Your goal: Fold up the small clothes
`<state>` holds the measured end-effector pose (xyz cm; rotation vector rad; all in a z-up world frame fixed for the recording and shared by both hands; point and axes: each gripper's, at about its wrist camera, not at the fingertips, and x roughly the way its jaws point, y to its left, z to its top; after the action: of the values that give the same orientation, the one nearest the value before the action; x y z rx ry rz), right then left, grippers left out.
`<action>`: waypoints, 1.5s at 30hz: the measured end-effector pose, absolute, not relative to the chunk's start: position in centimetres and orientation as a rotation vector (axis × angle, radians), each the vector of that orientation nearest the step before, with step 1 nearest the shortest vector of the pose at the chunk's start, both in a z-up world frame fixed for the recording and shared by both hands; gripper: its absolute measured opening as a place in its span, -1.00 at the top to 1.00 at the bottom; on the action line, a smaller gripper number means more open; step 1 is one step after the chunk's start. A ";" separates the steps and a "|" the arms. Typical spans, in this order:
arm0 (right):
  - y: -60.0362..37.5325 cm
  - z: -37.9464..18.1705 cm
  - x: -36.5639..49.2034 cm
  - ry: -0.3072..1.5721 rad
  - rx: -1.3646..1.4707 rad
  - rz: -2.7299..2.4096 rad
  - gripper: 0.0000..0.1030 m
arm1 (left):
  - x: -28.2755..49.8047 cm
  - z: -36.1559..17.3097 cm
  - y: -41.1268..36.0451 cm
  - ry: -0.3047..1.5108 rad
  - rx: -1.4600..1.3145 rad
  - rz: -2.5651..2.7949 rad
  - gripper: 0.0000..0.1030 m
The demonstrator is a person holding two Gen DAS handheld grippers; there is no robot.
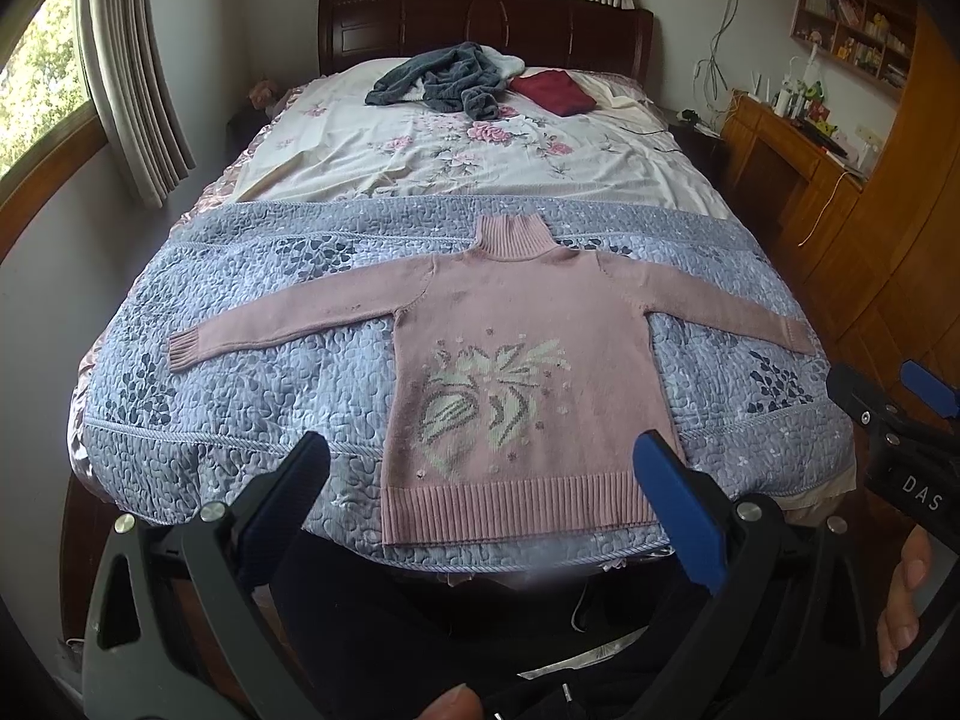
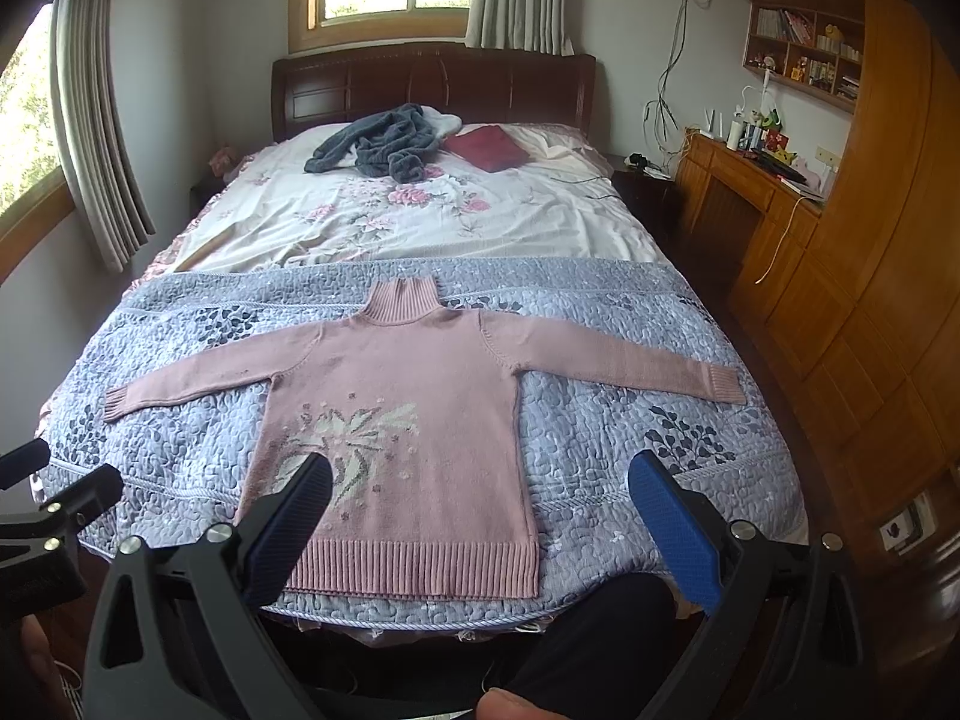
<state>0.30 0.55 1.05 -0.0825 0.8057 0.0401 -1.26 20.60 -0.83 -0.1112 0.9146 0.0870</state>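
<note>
While both hand-held grippers are hovering over the bed's foot, a pink sweater (image 1: 516, 360) is lying flat.

The sweater is resting face up on the blue quilt (image 1: 240, 372), sleeves spreading out to each side, collar pointing toward the headboard (image 2: 432, 84). The left hand-held gripper (image 1: 480, 480) and right hand-held gripper (image 2: 480, 504) are both gaping wide, holding nothing, their fingers hanging above the ribbed hem without touching it.
</note>
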 end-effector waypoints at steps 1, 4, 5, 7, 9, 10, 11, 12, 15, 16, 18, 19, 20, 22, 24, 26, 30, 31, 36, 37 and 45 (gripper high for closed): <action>0.6 1.1 0.3 0.805 -0.083 0.041 -0.93 | -1.2 -0.9 20.6 0.917 -0.111 0.088 -0.94; 0.6 1.1 0.3 0.805 -0.081 0.039 -0.93 | -1.1 -1.2 20.7 0.921 -0.112 0.088 -0.94; 0.6 1.1 0.3 0.805 -0.082 0.039 -0.93 | -1.1 -1.2 20.7 0.920 -0.112 0.088 -0.94; 0.6 1.1 0.3 0.804 -0.082 0.038 -0.93 | -1.2 -1.2 20.7 0.918 -0.112 0.087 -0.94; 0.6 1.1 0.4 0.806 -0.081 0.039 -0.93 | -1.2 -1.2 20.7 0.915 -0.112 0.088 -0.94; 0.6 1.0 0.3 0.805 -0.081 0.039 -0.93 | -1.3 -1.2 20.7 0.913 -0.113 0.089 -0.94; 0.6 1.0 0.4 0.805 -0.081 0.038 -0.93 | -1.3 -1.2 20.7 0.914 -0.114 0.089 -0.94; 0.7 1.0 0.4 0.807 -0.081 0.038 -0.93 | -1.3 -1.2 20.7 0.914 -0.116 0.089 -0.94; 0.4 0.7 0.2 0.805 -0.078 0.038 -0.93 | -1.3 -1.2 20.7 0.910 -0.116 0.091 -0.94; 0.4 0.7 0.1 0.805 -0.078 0.038 -0.93 | -1.3 -1.2 20.8 0.909 -0.117 0.093 -0.94; 0.4 0.7 0.1 0.804 -0.077 0.038 -0.93 | -1.4 -1.1 20.8 0.906 -0.119 0.094 -0.94; 0.4 0.7 0.1 0.804 -0.077 0.037 -0.93 | -1.4 -1.1 20.9 0.905 -0.119 0.094 -0.94; 0.5 0.7 0.2 0.805 -0.078 0.037 -0.93 | -1.4 -1.0 20.9 0.903 -0.120 0.095 -0.94; 0.4 0.7 0.1 0.805 -0.077 0.037 -0.93 | -1.4 -1.1 20.9 0.903 -0.120 0.095 -0.94; 0.3 0.7 0.0 0.804 -0.076 0.036 -0.93 | -1.5 -1.0 20.9 0.902 -0.122 0.096 -0.94; 0.3 0.6 0.0 0.804 -0.074 0.035 -0.93 | -1.4 -1.0 20.9 0.902 -0.121 0.095 -0.94; 0.3 0.6 0.0 0.804 -0.074 0.035 -0.93 | -1.4 -1.0 20.9 0.901 -0.122 0.094 -0.94; 0.3 0.6 0.0 0.804 -0.074 0.036 -0.93 | -1.5 -0.9 21.0 0.899 -0.124 0.094 -0.94; 0.2 0.7 0.0 0.807 -0.073 0.035 -0.93 | -1.6 -0.8 21.0 0.892 -0.126 0.098 -0.94; 0.1 0.7 -0.1 0.804 -0.074 0.035 -0.93 | -1.7 -0.7 21.0 0.890 -0.126 0.098 -0.94; -0.6 0.7 -0.3 0.797 -0.062 0.021 -0.93 | -1.7 -0.4 20.7 0.880 -0.123 0.089 -0.94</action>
<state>-0.30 -0.62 0.66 -0.0624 0.7972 0.0208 -1.66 20.65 -0.42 -0.1232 0.8805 0.0893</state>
